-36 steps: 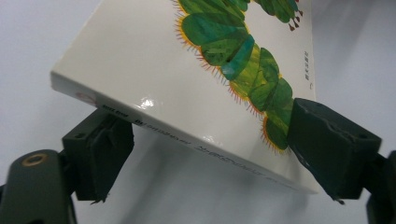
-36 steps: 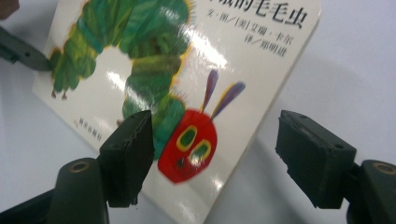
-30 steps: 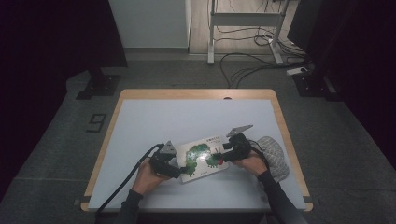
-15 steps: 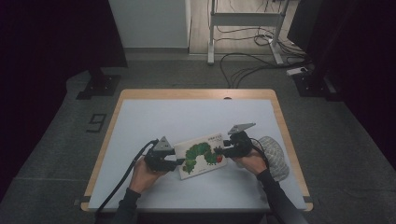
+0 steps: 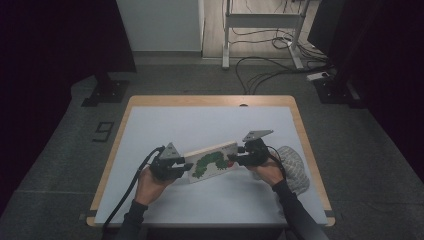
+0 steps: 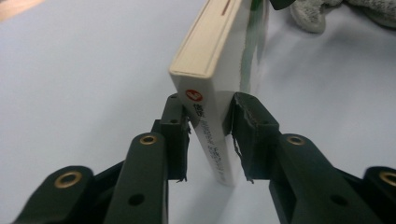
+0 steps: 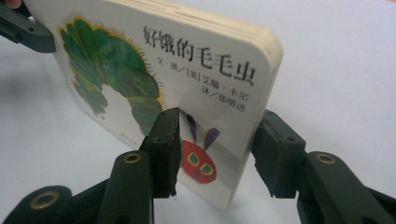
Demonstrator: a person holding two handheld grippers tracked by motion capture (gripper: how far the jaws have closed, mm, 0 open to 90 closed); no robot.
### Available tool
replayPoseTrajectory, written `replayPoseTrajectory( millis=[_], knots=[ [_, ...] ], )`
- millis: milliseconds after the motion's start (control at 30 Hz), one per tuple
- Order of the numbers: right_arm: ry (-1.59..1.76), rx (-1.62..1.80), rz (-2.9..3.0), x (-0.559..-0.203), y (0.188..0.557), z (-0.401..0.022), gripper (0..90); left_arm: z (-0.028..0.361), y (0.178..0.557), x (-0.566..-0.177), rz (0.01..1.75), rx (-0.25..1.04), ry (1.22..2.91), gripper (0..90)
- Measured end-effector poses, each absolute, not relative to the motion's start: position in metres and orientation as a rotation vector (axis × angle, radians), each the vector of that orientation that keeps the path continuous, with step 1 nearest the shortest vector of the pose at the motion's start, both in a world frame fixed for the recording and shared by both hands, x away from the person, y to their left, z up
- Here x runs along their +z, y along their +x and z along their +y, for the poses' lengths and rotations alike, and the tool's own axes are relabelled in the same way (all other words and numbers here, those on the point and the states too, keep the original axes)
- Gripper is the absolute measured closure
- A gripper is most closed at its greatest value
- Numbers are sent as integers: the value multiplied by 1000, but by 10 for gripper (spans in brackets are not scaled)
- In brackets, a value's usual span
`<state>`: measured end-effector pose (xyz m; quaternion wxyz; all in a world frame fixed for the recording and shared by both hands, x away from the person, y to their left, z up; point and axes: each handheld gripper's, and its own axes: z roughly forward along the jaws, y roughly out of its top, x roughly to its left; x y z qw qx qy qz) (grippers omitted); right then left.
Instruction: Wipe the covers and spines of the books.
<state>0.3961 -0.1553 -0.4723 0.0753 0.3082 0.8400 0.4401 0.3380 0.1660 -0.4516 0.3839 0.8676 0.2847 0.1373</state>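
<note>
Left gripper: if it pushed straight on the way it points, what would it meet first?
The book, already between the left gripper jaws, spine toward it. Beyond that, probably the right gripper at the far end.

One book (image 5: 212,161) is on the table (image 5: 200,125), and one grey cloth (image 5: 294,167) lies near its right edge. Two grippers are in use, the left gripper (image 5: 186,167) and the right gripper (image 5: 239,158), each with two black jaws.
</note>
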Motion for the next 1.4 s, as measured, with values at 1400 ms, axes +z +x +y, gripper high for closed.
replayPoseTrajectory(
  millis=[1400],
  knots=[
    [870,1239,2491,-461,391,-159,339,176,339,-453,704,329,2183,685]
  ],
)
